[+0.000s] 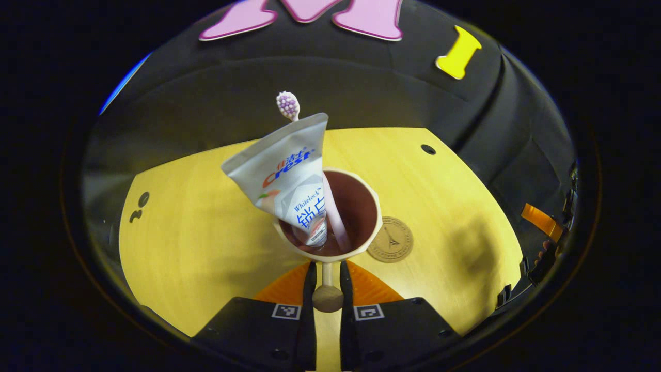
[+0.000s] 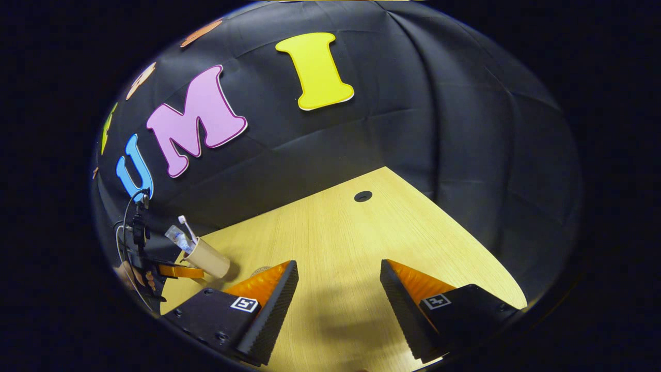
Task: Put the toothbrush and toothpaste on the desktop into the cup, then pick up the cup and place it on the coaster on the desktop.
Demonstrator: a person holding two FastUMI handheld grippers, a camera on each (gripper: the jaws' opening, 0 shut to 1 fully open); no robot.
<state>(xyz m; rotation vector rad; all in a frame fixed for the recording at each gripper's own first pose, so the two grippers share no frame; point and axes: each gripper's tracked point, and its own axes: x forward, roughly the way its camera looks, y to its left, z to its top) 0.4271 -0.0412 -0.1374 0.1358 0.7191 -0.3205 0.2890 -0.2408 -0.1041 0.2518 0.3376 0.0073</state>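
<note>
We see the toothpaste tube [image 1: 289, 178] and toothbrush [image 1: 287, 105] standing in the cup [image 1: 361, 243], whose handle [image 1: 327, 289] our left gripper [image 1: 326, 281] pinches; the coaster [image 1: 391, 240] lies just right. Our right gripper [image 2: 338, 289] gapes wide, empty.

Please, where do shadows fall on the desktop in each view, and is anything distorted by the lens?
Left gripper view: a soft shadow darkens the desktop right of the coaster; the table edge bends strongly. Right gripper view: shadow lies between the open right gripper fingers; the cup leans from fisheye distortion near the edge.
</note>
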